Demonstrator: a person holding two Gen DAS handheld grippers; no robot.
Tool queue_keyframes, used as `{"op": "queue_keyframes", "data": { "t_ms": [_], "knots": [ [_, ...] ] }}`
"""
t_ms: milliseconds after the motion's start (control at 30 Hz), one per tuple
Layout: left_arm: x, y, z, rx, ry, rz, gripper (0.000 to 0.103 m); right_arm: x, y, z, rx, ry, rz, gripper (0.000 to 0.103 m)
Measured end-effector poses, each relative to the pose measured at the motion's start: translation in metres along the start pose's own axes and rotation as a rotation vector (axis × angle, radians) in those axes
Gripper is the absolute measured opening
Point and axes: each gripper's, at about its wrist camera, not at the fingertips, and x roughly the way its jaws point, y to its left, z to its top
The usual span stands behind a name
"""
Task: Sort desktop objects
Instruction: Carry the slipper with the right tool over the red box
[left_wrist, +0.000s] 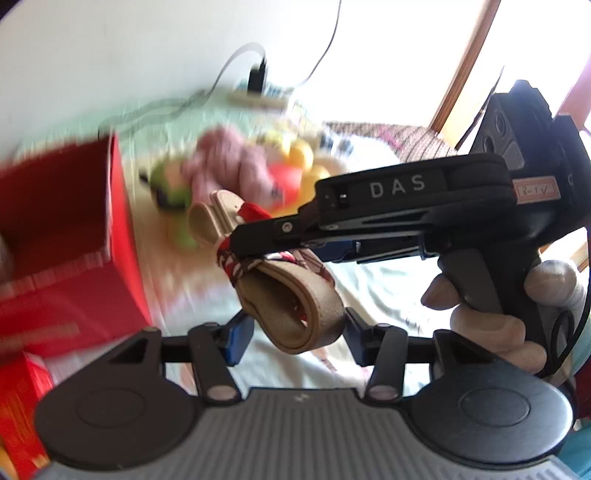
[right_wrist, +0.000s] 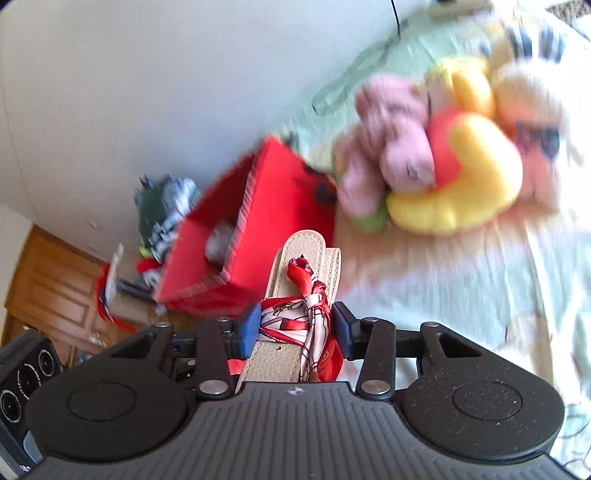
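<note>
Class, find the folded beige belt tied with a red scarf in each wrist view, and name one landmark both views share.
Left wrist view: belt at lower centre, pinched by the right claw.
Right wrist view: belt at lower centre, between that claw's fingers.
Shared landmark: red box.

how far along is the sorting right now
Early, it seems. Done: the red box holds one small greyish item, too blurred to name. In hand: the right gripper is shut on a folded beige belt tied with a red patterned scarf, carried near the box; the left gripper is open beside it. Left: the plush toys on the sheet.
</note>
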Motion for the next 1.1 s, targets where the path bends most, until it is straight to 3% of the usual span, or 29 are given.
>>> {"op": "queue_keyframes", "data": {
  "t_ms": [300,633,833,1100],
  "knots": [
    [-0.061,0.026,0.054,0.077,-0.187,0.062,0.050,0.002,0.070,0.057,-0.126,-0.114,0.119,0.045],
    [-0.101,0.112,0.097,0.125,-0.279,0.179,0.051,0.072,0.158,0.097,-0.241,-0.190,0.198,0.045],
    [-0.095,0.175,0.082,0.104,-0.207,0.185,0.051,0.136,0.174,0.094,-0.229,-0.145,0.149,0.045],
    [-0.033,0.242,0.037,0.016,0.005,0.111,0.051,0.220,0.143,0.065,-0.129,0.048,-0.058,0.044]
  ]
}}
